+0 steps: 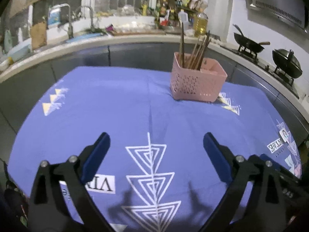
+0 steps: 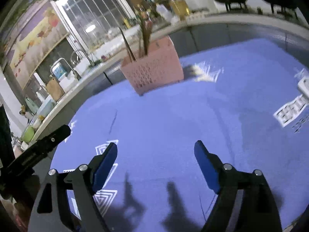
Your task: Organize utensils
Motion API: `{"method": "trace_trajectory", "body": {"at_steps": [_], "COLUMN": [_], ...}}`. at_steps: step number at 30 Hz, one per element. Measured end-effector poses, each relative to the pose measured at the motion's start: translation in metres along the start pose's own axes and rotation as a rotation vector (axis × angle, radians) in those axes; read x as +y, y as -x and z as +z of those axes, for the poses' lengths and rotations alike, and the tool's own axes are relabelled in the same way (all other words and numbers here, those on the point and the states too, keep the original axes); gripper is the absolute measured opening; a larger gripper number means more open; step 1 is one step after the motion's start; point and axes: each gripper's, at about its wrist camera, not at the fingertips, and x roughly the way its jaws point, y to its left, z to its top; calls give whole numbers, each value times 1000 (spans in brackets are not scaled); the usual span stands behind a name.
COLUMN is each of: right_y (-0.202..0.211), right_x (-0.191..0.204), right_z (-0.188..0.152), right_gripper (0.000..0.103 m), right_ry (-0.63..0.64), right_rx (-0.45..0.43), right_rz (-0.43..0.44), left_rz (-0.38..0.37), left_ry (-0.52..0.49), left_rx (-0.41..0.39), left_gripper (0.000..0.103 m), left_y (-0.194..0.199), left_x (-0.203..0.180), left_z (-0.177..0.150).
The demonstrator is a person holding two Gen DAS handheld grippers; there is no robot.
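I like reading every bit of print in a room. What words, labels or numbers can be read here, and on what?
"VIR", upside down in a white box, partly hidden by a gripper finger: printed on the blue patterned tablecloth.
White box of letters at the tablecloth's right edge: upside down, not safely readable.
Bottles on the far kitchen counter: labels too small and blurred.
Pink perforated plastic basket: no print seen.

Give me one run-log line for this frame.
left hand-held gripper: open, empty | right hand-held gripper: open, empty | chopsticks: standing in pink basket | blue cloth: no loose utensils seen

open blue tablecloth (image 1: 115, 106) in front, pink basket (image 1: 197, 85) blocking far right
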Motion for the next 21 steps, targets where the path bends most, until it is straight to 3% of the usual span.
{"method": "trace_trajectory", "body": {"at_steps": [7,12,21], "right_y": [38,42,44], "right_x": [14,14,10], "right_z": [1,2,1], "right_gripper": [94,94,94], "right_ry": [79,98,92], "right_rx": [-125,-144,-146], "right_rz": [9,0,5], "left_rz": [38,130,130], "left_ry": [-11,-14,-23], "left_rx": [-71,-72,-60], "left_gripper": [97,97,97], "left_y": [26,29,26], "left_x": [-10,-21,-29], "left_z": [3,-2,-6]}}
